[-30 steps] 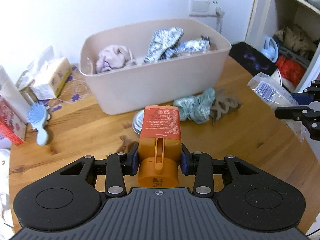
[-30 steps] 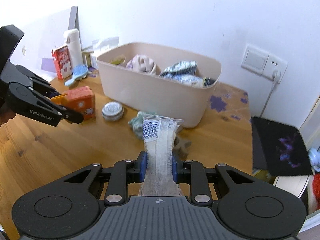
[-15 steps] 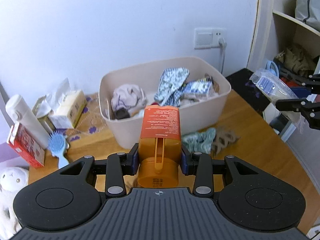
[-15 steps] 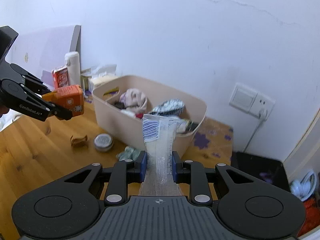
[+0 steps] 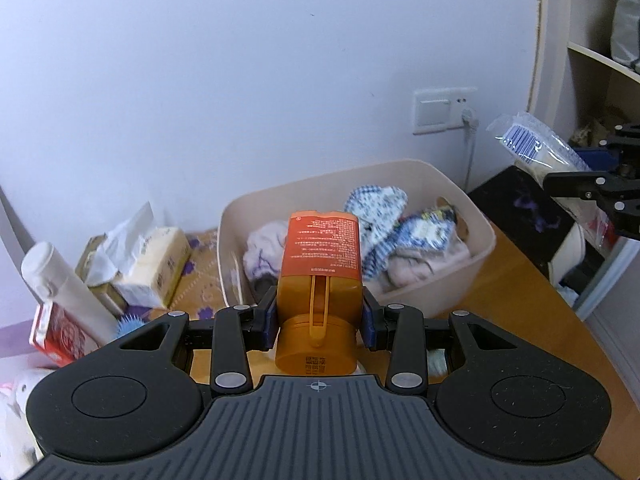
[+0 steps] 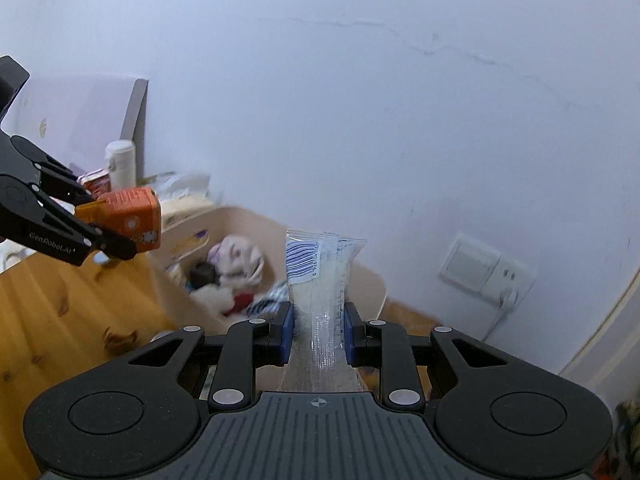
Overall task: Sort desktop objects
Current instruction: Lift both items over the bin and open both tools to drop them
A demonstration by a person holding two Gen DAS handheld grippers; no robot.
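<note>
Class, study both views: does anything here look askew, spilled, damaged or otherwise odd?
Nothing looks spilled or broken. The white cylindrical bottle leans tilted against the red carton, and crumpled clothes lie heaped unfolded in the beige plastic bin.

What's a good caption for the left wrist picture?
Left hand-held gripper holds an orange bottle above the bin.

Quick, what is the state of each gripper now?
Left gripper: closed on the orange bottle.
Right gripper: closed on the clear packet.
</note>
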